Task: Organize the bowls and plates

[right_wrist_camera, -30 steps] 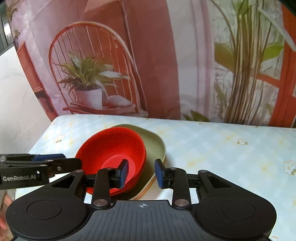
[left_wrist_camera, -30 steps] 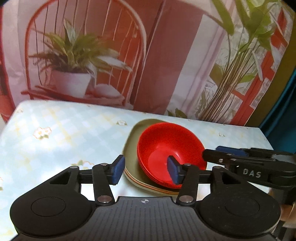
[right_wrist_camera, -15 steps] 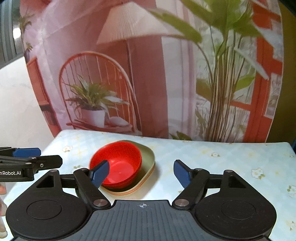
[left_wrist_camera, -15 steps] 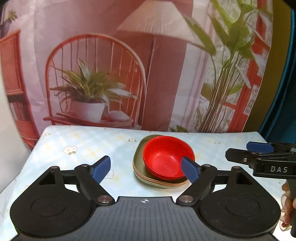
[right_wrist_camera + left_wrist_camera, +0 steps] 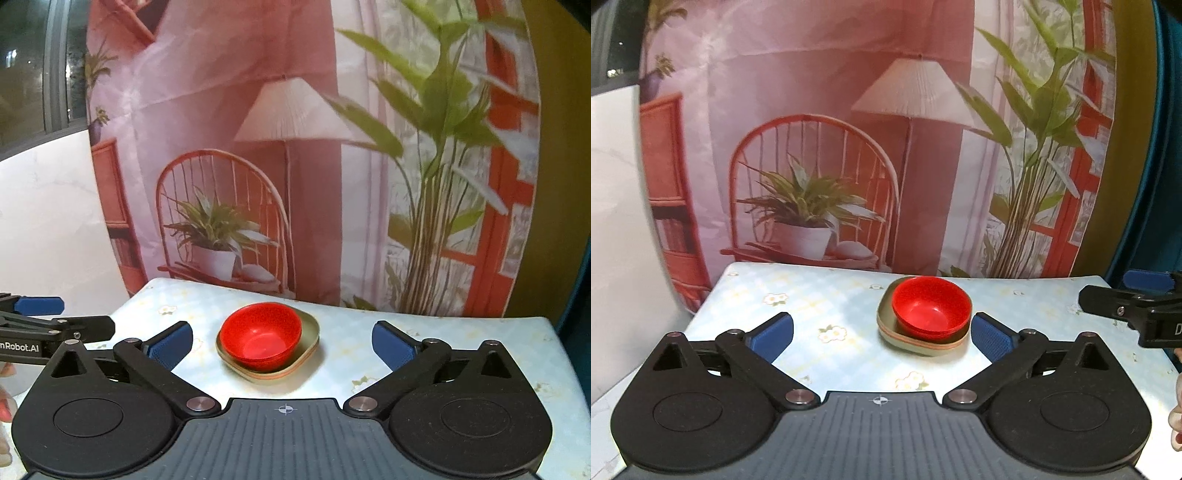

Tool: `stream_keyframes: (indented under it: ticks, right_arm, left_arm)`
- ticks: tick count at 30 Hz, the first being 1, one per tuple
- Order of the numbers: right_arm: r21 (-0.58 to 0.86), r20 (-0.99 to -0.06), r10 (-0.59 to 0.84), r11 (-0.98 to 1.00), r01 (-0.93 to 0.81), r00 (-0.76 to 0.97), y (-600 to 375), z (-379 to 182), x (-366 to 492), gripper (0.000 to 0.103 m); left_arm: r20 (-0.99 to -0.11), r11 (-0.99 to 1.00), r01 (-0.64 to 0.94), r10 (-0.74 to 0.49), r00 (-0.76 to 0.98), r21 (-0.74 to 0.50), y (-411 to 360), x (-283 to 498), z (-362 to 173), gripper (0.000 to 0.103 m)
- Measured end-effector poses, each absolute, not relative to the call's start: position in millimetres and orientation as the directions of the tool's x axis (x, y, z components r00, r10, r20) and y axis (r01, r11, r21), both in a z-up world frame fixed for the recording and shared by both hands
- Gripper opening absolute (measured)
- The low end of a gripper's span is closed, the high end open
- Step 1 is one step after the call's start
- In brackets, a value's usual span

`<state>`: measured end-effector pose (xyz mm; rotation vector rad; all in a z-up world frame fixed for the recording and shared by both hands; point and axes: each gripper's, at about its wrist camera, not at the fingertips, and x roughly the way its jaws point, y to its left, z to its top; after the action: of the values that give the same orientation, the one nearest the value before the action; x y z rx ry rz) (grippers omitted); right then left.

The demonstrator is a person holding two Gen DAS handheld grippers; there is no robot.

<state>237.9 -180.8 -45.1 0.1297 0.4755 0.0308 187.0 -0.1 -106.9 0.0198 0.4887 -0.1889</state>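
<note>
The red bowls [image 5: 931, 308] sit nested inside the green plates [image 5: 886, 325], one stack near the middle of the tabletop [image 5: 812, 295]. The stack lies straight ahead of both grippers, well apart from them. The left gripper [image 5: 882, 334] and right gripper [image 5: 282, 345] are both wide open and hold nothing. Neither looks nearer.

Left gripper [image 5: 882, 334] jaws spread wide, holding nothing, right gripper [image 5: 282, 343] likewise wide and unloaded, both level

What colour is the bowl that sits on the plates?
The bowl is plain red, resting on olive-green plates. The left wrist view shows it best.
</note>
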Motion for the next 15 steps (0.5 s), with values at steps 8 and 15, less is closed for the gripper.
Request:
stream_keyframes:
  ticks: [8,15]
  right_arm:
    - [0.127,-0.41,0.03,0.992,0.025,0.912,-168,-27,178,0.103]
    - [0.081,-0.391,-0.046,0.993,0.084,0.919,-155,-18,125,0.103]
  left_arm:
    - [-0.394,0.99,0.116,-0.077,0.916,0.078,-3,119,-87,0.103]
    - [-0.342,0.985,0.099,-0.044,0.939,0.144,-6,70,-72,0.103]
